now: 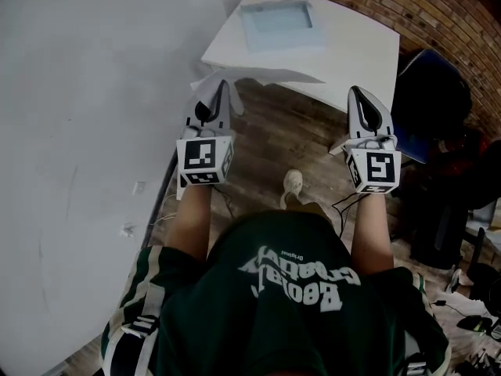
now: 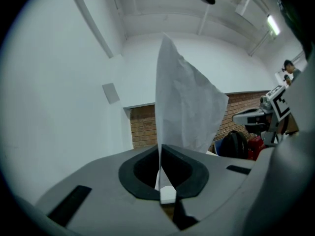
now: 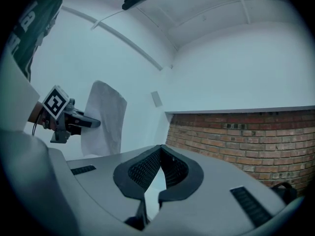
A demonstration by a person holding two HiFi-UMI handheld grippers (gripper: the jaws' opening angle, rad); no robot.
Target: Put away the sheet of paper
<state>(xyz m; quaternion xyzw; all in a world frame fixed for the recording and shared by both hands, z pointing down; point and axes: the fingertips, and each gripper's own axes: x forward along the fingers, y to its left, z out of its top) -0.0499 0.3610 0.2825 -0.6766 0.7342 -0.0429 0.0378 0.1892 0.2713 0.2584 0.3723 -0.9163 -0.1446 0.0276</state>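
Observation:
A white sheet of paper (image 1: 266, 74) hangs in the air in front of a white desk (image 1: 352, 49), pinched at one edge by my left gripper (image 1: 222, 87), which is shut on it. In the left gripper view the paper (image 2: 189, 102) stands up out of the closed jaws of the left gripper (image 2: 160, 149). My right gripper (image 1: 358, 92) is held out level beside it, shut with nothing between its fingers. The right gripper view shows its jaws closed at the tips of the right gripper (image 3: 161, 149), and the left gripper (image 3: 74, 119) with the paper (image 3: 103, 122) off to the left.
A pale blue tray (image 1: 278, 23) lies on the desk. A white wall (image 1: 78, 131) runs along the left, a brick wall (image 1: 407, 2) behind the desk. A dark bag (image 1: 430, 92) and clutter stand at the right. The floor is wood, with cables (image 1: 340, 202).

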